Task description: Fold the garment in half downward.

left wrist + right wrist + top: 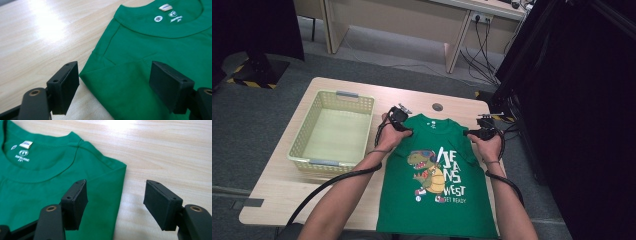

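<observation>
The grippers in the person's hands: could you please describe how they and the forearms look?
The left gripper and the right gripper each have two black, blocky rectangular jaws on black arms with brass-coloured pivot rings. A thick black cable trails from each along the forearm. The forearms are bare, with no sleeves showing, and a thin band circles the right wrist.

Overhead view faces forward; both close views share the shirt collar (172, 27).

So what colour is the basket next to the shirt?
Pale yellow-green basket, clearest in the high view.
</observation>
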`<state>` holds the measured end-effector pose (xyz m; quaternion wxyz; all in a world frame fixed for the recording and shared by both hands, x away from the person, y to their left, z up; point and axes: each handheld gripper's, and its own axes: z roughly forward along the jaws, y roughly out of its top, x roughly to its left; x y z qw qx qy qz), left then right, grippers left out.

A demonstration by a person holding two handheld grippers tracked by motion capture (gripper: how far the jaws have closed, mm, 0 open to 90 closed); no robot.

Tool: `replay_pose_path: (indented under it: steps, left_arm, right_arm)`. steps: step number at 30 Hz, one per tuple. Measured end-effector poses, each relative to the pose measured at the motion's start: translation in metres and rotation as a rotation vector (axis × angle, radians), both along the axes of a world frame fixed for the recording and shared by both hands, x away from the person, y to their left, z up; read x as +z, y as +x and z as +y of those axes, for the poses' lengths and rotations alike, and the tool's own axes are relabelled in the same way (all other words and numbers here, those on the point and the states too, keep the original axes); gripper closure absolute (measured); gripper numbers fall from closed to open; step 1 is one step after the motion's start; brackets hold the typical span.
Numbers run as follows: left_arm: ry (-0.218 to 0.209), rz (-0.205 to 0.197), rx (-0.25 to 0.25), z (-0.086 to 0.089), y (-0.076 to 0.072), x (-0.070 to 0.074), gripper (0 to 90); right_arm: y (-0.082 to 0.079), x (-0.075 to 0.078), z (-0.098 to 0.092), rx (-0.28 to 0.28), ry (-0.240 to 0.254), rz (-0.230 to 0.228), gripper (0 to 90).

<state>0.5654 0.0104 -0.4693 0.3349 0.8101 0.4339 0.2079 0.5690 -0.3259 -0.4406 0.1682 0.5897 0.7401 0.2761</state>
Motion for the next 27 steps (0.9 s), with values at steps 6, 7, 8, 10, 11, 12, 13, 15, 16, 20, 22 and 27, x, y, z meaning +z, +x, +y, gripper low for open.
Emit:
replay_pose_path:
  steps: [6, 7, 8, 10, 11, 12, 13, 15, 16, 20, 22, 27]
  left_arm:
    - [-0.017, 0.027, 0.007, -0.002, 0.006, -0.003, 23.5]
    - [-0.024, 0.03, 0.013, -0.001, 0.007, -0.003, 23.4]
    - [-0.025, 0.032, 0.017, 0.0, 0.008, -0.003, 23.6]
    - [-0.026, 0.036, 0.017, 0.0, 0.01, -0.002, 24.1]
    - [-0.026, 0.039, 0.018, 0.001, 0.01, -0.002, 24.2]
    - [-0.029, 0.043, 0.019, 0.001, 0.011, -0.002, 24.4]
    - [-0.033, 0.047, 0.021, 0.001, 0.011, -0.003, 24.5]
    - [-0.042, 0.05, 0.025, 0.002, 0.012, -0.003, 24.7]
    - [-0.046, 0.053, 0.025, 0.002, 0.012, -0.004, 24.9]
    - [-0.062, 0.057, 0.019, 0.003, 0.013, -0.004, 26.9]
    - [-0.062, 0.055, 0.014, 0.003, 0.014, -0.004, 28.0]
    - [-0.067, 0.047, -0.007, 0.002, 0.013, -0.003, 37.1]
  right_arm:
    - [0.009, -0.005, -0.002, -0.016, 0.013, 0.009, 36.2]
    - [0.01, -0.006, -0.002, -0.019, 0.016, 0.012, 36.2]
    - [0.011, -0.006, -0.003, -0.022, 0.016, 0.014, 36.2]
    - [0.014, -0.006, -0.003, -0.025, 0.018, 0.017, 36.3]
    - [0.015, -0.006, -0.003, -0.024, 0.018, 0.015, 36.5]
    - [0.016, -0.006, -0.003, -0.022, 0.017, 0.015, 36.5]
    - [0.016, -0.006, -0.002, -0.026, 0.02, 0.02, 36.5]
    - [0.018, -0.007, -0.001, -0.023, 0.02, 0.023, 36.5]
    - [0.019, -0.007, 0.0, -0.022, 0.018, 0.024, 36.6]
    - [0.022, -0.009, 0.001, -0.018, 0.023, 0.029, 37.5]
    - [0.023, -0.011, 0.003, -0.011, 0.022, 0.035, 38.9]
    - [0.024, -0.015, 0.005, 0.007, 0.017, 0.025, 44.6]
